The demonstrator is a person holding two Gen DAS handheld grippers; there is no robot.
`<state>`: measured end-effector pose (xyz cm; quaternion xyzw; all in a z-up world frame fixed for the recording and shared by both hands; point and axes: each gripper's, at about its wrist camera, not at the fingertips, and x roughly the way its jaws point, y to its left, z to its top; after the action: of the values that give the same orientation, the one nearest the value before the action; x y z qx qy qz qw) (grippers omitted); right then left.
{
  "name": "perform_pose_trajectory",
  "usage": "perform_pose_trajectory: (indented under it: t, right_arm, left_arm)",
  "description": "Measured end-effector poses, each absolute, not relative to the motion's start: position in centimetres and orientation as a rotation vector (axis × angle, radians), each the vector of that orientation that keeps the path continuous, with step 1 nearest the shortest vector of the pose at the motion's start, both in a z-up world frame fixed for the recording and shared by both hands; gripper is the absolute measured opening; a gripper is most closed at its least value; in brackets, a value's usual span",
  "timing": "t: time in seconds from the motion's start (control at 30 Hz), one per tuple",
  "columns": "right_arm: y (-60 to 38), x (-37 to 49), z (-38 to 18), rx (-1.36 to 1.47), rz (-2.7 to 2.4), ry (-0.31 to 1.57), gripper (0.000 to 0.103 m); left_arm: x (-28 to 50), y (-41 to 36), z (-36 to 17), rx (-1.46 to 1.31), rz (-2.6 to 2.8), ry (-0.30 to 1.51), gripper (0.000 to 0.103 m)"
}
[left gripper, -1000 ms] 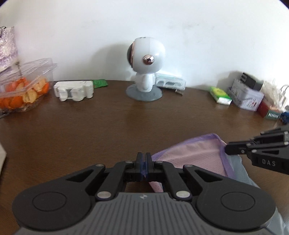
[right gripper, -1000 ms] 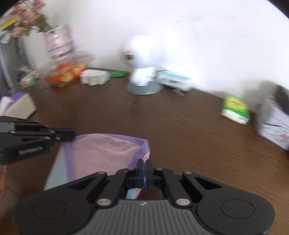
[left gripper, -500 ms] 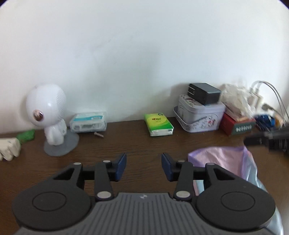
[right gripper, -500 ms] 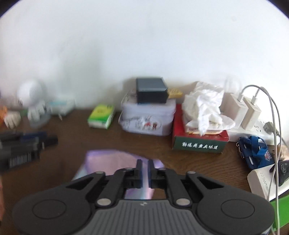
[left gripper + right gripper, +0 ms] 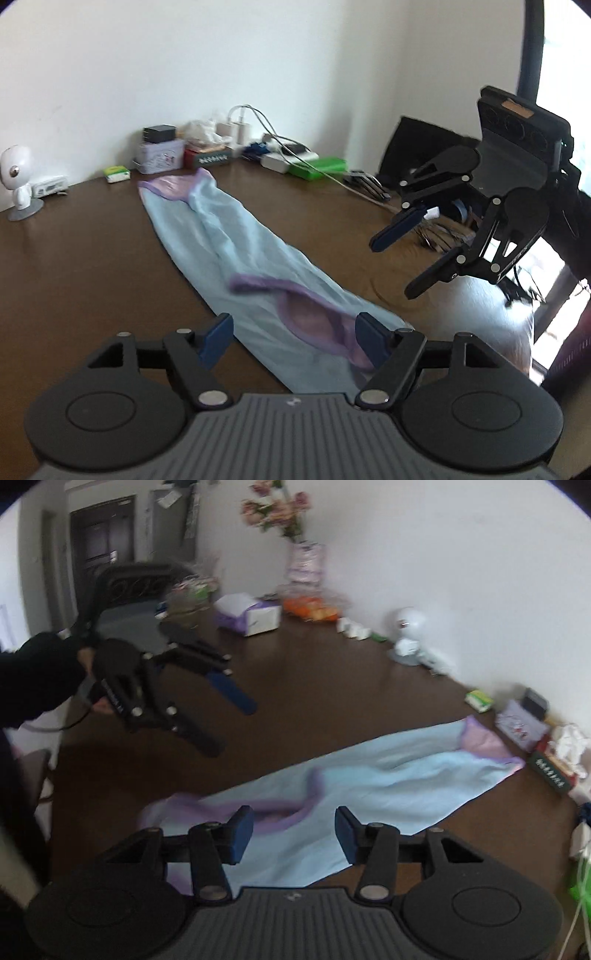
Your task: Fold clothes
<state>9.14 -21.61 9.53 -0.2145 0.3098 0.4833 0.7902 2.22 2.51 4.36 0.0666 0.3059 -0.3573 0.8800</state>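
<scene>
Both grippers have let go and pulled back: left gripper (image 5: 291, 341) and right gripper (image 5: 293, 830) hover spread wide above the garment (image 5: 236, 251), folded lengthwise on the table (image 5: 92, 266), probably lining up another fold.

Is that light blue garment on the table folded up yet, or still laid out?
Partly folded: the blue garment lies as one long narrow strip on the table, not yet a compact bundle.

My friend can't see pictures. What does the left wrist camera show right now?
A long light-blue garment with purple trim lies folded into a narrow strip on a dark brown wooden table. The open left gripper hovers over its near end, and the open right gripper hangs in the air to the right.
</scene>
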Motion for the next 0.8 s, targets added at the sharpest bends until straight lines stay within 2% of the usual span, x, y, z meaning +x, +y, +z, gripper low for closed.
perform_pose_trajectory:
  t: [0.17, 0.2, 0.23, 0.27, 0.3, 0.4, 0.47, 0.63, 0.67, 0.73, 0.77, 0.8]
  right_arm:
    - [-20.7, 3.8, 5.0, -0.421, 1.068, 0.73, 0.048]
    - [-20.5, 3.5, 4.5, -0.393, 1.053, 0.742, 0.048]
    - [-20.4, 2.9, 4.2, -0.368, 1.033, 0.741, 0.048]
    - [-20.3, 2.7, 3.9, -0.356, 1.012, 0.733, 0.047]
    - [-20.1, 2.5, 3.6, -0.344, 0.991, 0.726, 0.046]
    - [-20.0, 1.5, 2.7, -0.361, 0.94, 0.689, 0.037]
    - [-20.4, 1.1, 2.7, -0.356, 0.949, 0.707, 0.015]
    - [-22.4, -1.7, 2.8, -0.371, 0.948, 0.733, 0.01]
    - [-22.8, -2.8, 2.9, -0.386, 0.955, 0.74, 0.01]
    - [-23.7, -5.0, 3.2, -0.414, 0.969, 0.756, 0.012]
    - [-24.1, -6.1, 3.3, -0.427, 0.976, 0.761, 0.016]
    - [-24.6, -7.3, 3.5, -0.429, 0.985, 0.749, 0.018]
  left_arm:
    - [-0.4, 1.1, 2.0, 0.163, -0.813, 0.676, 0.075]
    - [-0.3, 1.0, 1.5, 0.169, -0.797, 0.684, 0.071]
    - [0.0, 0.7, 1.0, 0.183, -0.786, 0.696, 0.067]
    - [0.2, 0.5, 0.7, 0.197, -0.779, 0.71, 0.047]
    - [0.4, 0.3, 0.4, 0.208, -0.773, 0.713, 0.039]
    - [0.0, 0.0, 0.3, 0.201, -0.765, 0.715, 0.026]
    - [-0.9, -0.3, 0.3, 0.208, -0.774, 0.719, 0.019]
    - [-5.2, -2.2, 0.3, 0.225, -0.826, 0.738, 0.014]
    - [-6.3, -2.4, 0.5, 0.231, -0.836, 0.735, 0.015]
    - [-8.5, -2.6, 0.9, 0.231, -0.86, 0.697, 0.036]
    - [-9.5, -2.5, 1.1, 0.223, -0.867, 0.666, 0.068]
    - [-10.4, -2.4, 1.3, 0.212, -0.867, 0.627, 0.087]
